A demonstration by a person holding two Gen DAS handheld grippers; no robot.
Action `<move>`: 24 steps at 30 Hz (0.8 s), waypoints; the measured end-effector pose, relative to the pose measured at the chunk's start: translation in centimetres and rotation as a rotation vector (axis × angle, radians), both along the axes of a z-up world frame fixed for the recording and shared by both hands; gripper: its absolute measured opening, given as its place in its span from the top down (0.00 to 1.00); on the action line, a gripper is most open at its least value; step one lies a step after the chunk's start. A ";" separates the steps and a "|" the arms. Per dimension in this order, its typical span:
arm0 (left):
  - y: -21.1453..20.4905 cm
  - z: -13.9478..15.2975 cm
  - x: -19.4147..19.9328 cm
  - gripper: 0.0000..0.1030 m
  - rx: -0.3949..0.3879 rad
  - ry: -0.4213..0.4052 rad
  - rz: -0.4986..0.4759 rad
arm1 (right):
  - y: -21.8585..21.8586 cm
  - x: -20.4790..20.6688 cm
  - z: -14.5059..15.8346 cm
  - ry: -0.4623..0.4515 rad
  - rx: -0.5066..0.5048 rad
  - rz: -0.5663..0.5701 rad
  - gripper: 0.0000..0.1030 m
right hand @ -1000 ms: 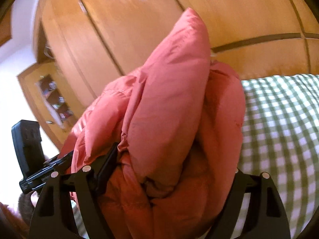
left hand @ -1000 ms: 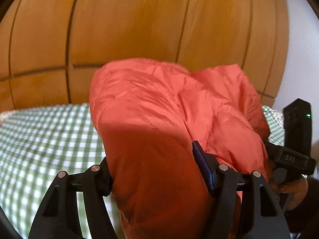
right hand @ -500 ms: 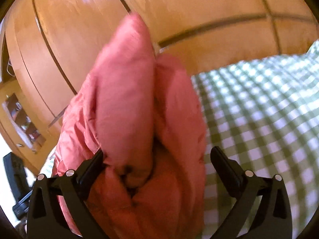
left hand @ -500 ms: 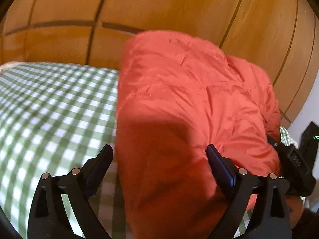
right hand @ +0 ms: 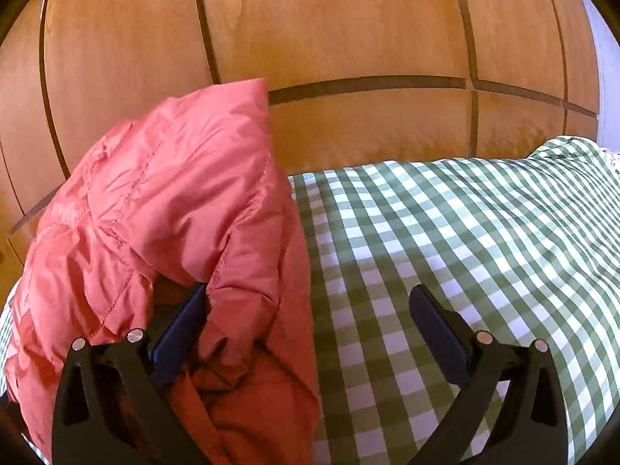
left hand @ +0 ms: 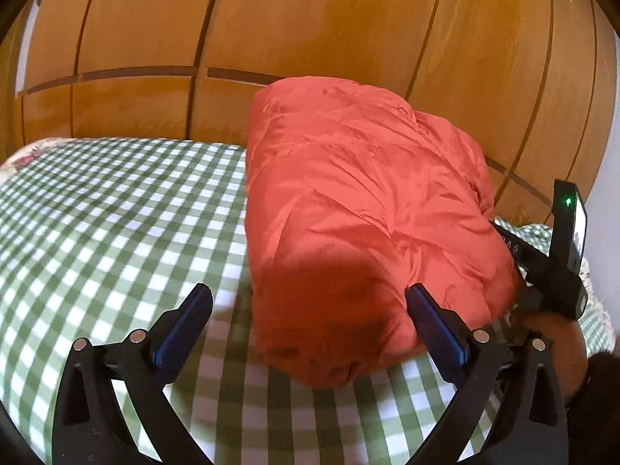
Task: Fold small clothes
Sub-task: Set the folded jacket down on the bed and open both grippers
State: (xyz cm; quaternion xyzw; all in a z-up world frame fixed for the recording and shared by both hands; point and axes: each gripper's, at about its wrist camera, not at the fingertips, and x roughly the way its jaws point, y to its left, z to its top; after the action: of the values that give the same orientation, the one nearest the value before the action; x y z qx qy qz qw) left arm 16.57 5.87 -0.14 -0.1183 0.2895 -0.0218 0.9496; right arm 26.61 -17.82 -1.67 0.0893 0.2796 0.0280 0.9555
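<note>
Puffy red jacket [left hand: 360, 209] sits bundled on the green-checked bedspread [left hand: 116, 209], against the wooden wardrobe [left hand: 310, 19]. Your left gripper [left hand: 310, 310] is spread wide, gripping nothing. Your right gripper [right hand: 310, 310] is also apart; its left finger looks tucked in a fold, hard to confirm. Expect light, springy, slick fabric: pinch at quilted seams or hem.

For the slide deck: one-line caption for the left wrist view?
Open left hand-held gripper facing a folded orange puffer jacket lying on a green checked bedspread.
</note>
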 end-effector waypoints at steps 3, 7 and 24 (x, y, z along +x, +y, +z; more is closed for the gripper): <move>-0.3 0.4 -0.8 0.04 0.034 0.014 0.002 | -0.3 -0.9 0.8 -0.039 0.010 0.002 0.02; -0.5 1.0 -3.0 0.04 0.110 0.005 0.036 | 1.2 -5.6 3.0 -0.042 0.016 0.037 0.02; -0.5 2.2 -11.5 0.04 0.245 0.071 0.178 | 4.2 -17.9 3.6 -0.004 -0.070 0.092 0.02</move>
State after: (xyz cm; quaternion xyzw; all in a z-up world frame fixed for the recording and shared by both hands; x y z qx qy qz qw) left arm 5.11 5.35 2.07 -0.0274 0.3118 0.1023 0.9442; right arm 8.75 -13.61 1.91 0.0428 0.2824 0.0624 0.9563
